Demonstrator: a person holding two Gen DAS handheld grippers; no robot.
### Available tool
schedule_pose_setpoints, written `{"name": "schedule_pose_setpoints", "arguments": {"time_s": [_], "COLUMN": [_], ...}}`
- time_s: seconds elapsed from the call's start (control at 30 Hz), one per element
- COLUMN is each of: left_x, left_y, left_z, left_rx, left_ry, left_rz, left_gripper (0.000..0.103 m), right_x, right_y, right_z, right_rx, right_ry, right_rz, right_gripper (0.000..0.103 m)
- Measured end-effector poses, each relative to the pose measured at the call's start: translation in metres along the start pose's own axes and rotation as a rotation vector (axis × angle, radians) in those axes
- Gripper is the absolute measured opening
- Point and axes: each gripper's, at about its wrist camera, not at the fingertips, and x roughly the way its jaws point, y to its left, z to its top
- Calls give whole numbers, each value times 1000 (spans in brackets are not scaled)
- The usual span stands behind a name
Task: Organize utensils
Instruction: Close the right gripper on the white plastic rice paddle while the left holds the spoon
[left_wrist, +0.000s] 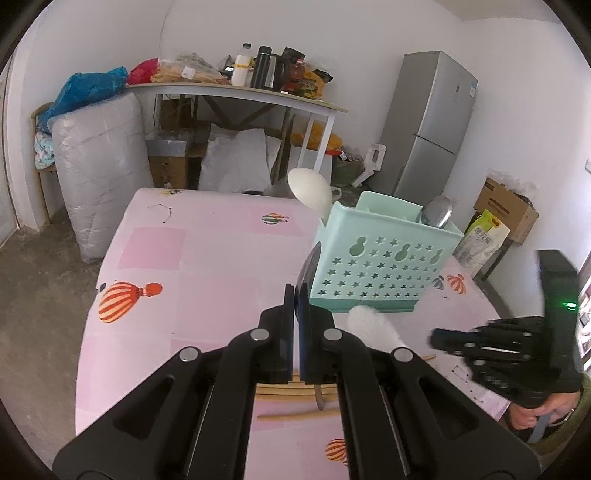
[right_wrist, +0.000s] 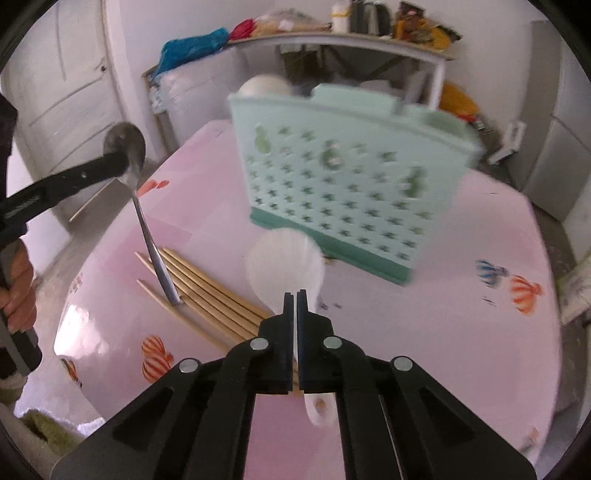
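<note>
Left tongs (left_wrist: 298, 286) are clamped on a metal spoon (right_wrist: 127, 151) just below its bowl, handle tip down on the bamboo chopsticks (right_wrist: 207, 295) lying on the pink table (left_wrist: 221, 251). Right tongs (right_wrist: 295, 293) are pinched on the handle of a white rice paddle (right_wrist: 284, 262), its blade out in front, near the base of the mint utensil basket (left_wrist: 376, 266). Standing in the basket: another white paddle (left_wrist: 310, 188) and a steel spoon (left_wrist: 437, 212).

Black hand-held gripper (left_wrist: 294, 295) with silver pivot screws; fuzzy green sleeve (right_wrist: 48, 432).
</note>
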Motion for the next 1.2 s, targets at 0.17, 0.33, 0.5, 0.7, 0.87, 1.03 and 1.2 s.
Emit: {"name": "schedule_pose_setpoints", "arguments": {"time_s": [0.17, 0.33, 0.5, 0.7, 0.87, 1.03, 1.2], "left_x": [2, 5, 4, 0, 1, 2, 3], "left_y": [-4, -8, -8, -7, -3, -2, -2], "left_z": [2, 2, 0, -1, -2, -4, -4], "left_rx": [-8, -7, -18, -27, -29, -40, -46], "left_ry": [2, 9, 16, 16, 19, 21, 22], "left_rz": [-24, -24, -17, -7, -3, -6, -8], "left_gripper": [0, 0, 0, 0, 0, 0, 0], "right_x": [-41, -36, -6, 65, 99, 103, 92], "right_y": [-21, -29, -20, -25, -33, -22, -11], "right_z": [-28, -43, -23, 5, 13, 21, 26], "right_rx": [24, 133, 215, 286, 308, 237, 184], "right_ry": [-23, 23, 5, 114, 218, 232, 186], "right_rz": [-182, -113, 117, 205, 210, 184, 154], "right_gripper": [2, 2, 32, 41, 30, 9, 3]}}
